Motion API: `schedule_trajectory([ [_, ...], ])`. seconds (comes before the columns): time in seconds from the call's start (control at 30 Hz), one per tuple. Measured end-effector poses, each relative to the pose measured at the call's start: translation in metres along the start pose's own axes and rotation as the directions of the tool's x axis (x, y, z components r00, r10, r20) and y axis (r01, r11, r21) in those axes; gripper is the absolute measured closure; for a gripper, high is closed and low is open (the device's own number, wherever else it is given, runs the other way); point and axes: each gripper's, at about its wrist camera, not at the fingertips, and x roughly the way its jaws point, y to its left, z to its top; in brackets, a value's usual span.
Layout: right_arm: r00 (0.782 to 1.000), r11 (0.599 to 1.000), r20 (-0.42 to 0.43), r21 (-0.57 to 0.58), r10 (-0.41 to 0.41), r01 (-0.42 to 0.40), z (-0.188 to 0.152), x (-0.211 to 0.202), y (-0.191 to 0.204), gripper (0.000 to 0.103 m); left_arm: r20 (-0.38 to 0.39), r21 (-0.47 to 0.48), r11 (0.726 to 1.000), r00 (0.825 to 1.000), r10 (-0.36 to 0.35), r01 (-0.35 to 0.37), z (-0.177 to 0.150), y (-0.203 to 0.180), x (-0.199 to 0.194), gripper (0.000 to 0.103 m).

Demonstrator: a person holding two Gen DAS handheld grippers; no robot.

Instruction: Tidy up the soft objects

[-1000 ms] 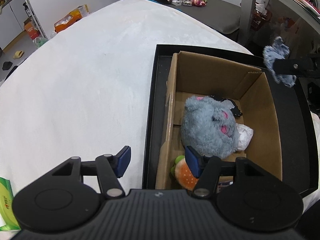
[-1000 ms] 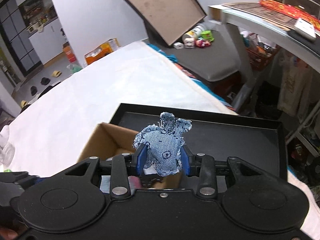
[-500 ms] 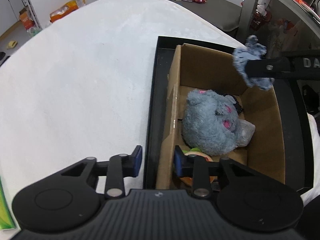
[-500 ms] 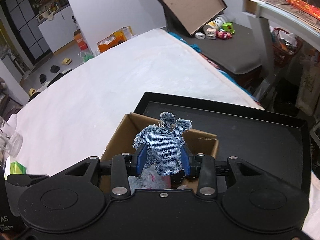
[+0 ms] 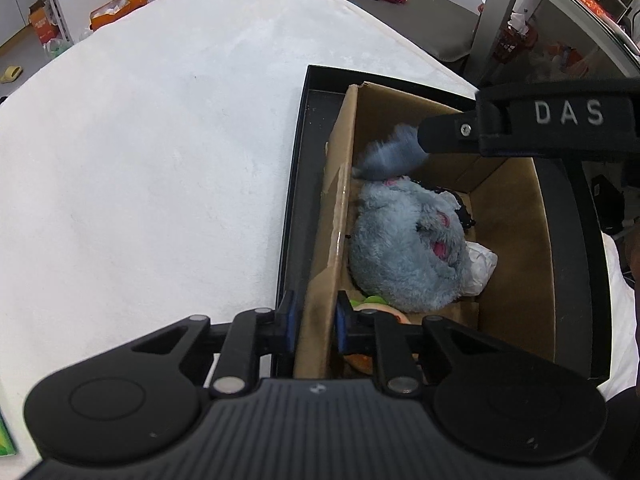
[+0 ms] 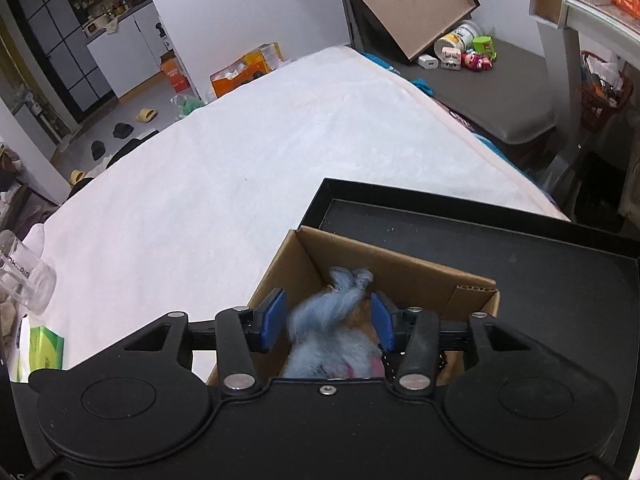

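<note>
Cardboard box [image 5: 516, 216]: grey plush [image 5: 404, 248] stowed; right gripper [image 6: 328, 322] opening, denim scrap [image 6: 336, 300] dropping at twelve o'clock; left gripper [image 5: 314, 322] clenched on box wall.

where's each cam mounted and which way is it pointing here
Left wrist: on the left gripper, looking steeply down its fingers at the cardboard box wall, which the pads clamp; the right gripper enters from the right.
Right wrist: on the right gripper, looking down into the box, jaws opening, the blurred denim toy loose between them.
Both show: box, denim toy, grey plush, black tray, white bed.
</note>
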Motion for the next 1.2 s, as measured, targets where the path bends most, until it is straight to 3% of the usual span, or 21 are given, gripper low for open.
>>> schedule_trajectory([
  [0.23, 1.000, 1.000, -0.010, 0.027, -0.009, 0.009, -0.009, -0.010, -0.012, 0.050, -0.007, 0.016, 1.000, 1.000, 0.011, -0.011, 0.000, -0.010, -0.002, 0.085],
  [0.6, 0.999, 0.998, 0.032, 0.058, -0.036, 0.034, -0.026, -0.048, -0.034, 0.034, 0.018, 0.057, 0.996, 0.997, 0.070, -0.071, -0.001, -0.030, -0.020, 0.079],
  [0.93, 0.991, 0.991, 0.087, 0.098, -0.097, 0.088, -0.037, -0.097, -0.063, 0.012, 0.030, 0.056, 0.995, 0.996, 0.082, -0.084, 0.007, -0.043, -0.052, 0.058],
  [1.1, 0.988, 0.983, 0.106, 0.156, -0.111, 0.093, -0.047, -0.122, -0.083, 0.008, 0.021, 0.101, 0.991, 0.996, 0.087, -0.089, 0.013, -0.059, -0.075, 0.051],
  [1.2, 0.986, 0.978, 0.117, 0.181, -0.122, 0.099, -0.054, -0.135, -0.091, 0.003, 0.042, 0.115, 0.989, 0.995, 0.090, -0.095, 0.014, -0.067, -0.093, 0.040],
])
